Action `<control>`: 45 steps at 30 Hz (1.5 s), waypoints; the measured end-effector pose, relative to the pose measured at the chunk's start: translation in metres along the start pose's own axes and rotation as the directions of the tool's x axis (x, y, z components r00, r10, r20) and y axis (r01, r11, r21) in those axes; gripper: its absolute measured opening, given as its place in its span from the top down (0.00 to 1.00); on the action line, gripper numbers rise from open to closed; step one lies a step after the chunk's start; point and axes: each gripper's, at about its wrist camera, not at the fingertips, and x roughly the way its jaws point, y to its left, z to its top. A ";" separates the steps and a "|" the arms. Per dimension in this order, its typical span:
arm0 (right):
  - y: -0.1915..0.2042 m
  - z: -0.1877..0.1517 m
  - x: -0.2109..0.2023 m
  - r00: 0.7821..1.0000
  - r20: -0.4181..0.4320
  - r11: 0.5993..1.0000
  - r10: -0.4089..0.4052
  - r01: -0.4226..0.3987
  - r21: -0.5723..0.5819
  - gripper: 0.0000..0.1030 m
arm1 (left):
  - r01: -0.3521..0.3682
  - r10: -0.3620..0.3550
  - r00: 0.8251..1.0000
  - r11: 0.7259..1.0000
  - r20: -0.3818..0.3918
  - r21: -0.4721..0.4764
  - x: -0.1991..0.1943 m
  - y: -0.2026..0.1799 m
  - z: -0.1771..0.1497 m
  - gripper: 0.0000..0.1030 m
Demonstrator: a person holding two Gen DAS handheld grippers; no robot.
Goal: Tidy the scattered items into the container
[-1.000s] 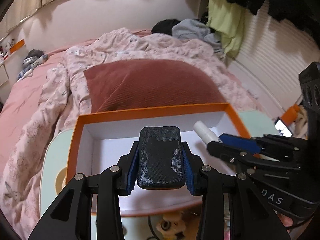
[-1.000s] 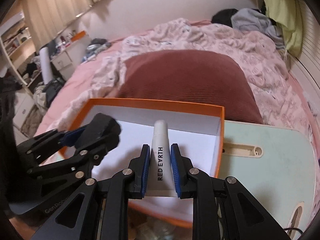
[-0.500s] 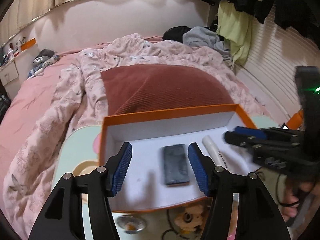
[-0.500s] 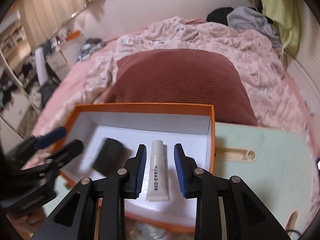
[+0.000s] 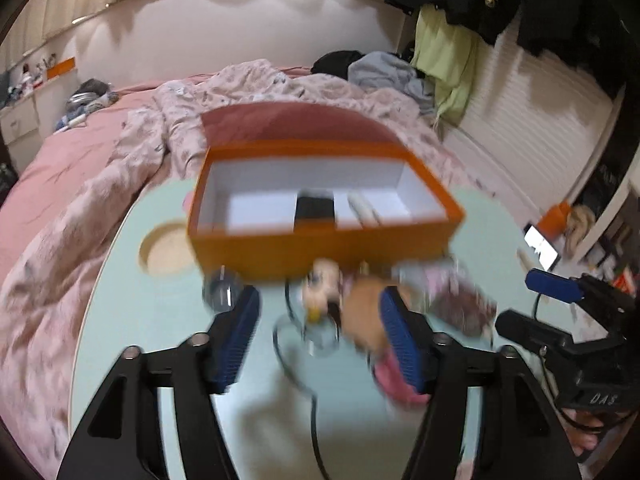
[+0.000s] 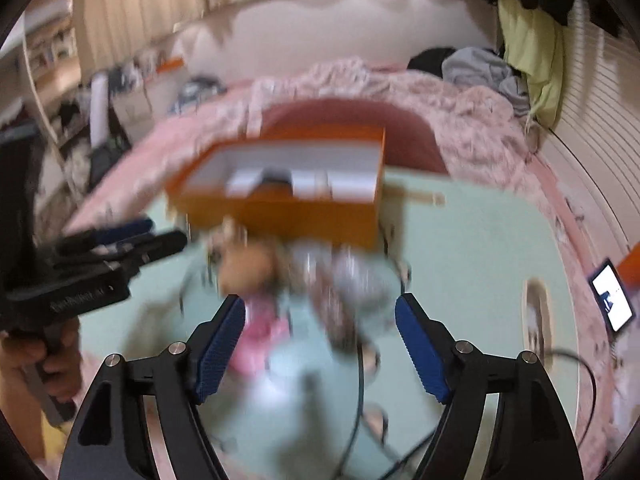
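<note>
While both grippers' ribbed blue jaws open empty, rectangular orange cardboard box (image 5: 320, 248) sits beyond.

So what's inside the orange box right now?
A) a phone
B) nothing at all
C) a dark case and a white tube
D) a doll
C: the left wrist view shows the dark case and the white tube lying on the white floor of the box; the doll lies outside on the table.
</note>
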 end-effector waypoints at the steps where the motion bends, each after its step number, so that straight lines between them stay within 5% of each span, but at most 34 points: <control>1: 0.001 -0.008 0.002 1.000 -0.012 1.000 -0.021 0.021 -0.011 0.25 | -0.014 0.014 1.000 1.000 0.006 0.006 -0.003 -0.004 -0.010 0.27; 8: 0.003 -0.036 0.031 0.989 -0.108 0.994 -0.101 0.097 -0.043 0.25 | -0.086 0.086 0.994 0.996 -0.073 -0.003 0.016 -0.007 -0.043 0.27; 13: -0.006 -0.040 0.035 0.987 -0.122 0.994 -0.107 0.108 0.008 0.00 | -0.127 0.125 0.987 0.992 -0.100 -0.013 0.028 -0.004 -0.052 0.20; 16: -0.008 -0.040 0.037 0.986 -0.128 0.995 -0.102 0.104 0.008 0.00 | -0.125 0.126 0.986 0.992 -0.107 0.013 0.033 -0.008 -0.054 0.00; 45: -0.003 -0.039 0.037 0.988 -0.127 0.996 -0.091 0.091 -0.012 0.00 | -0.118 0.119 0.988 0.993 -0.103 0.015 0.035 -0.006 -0.051 0.00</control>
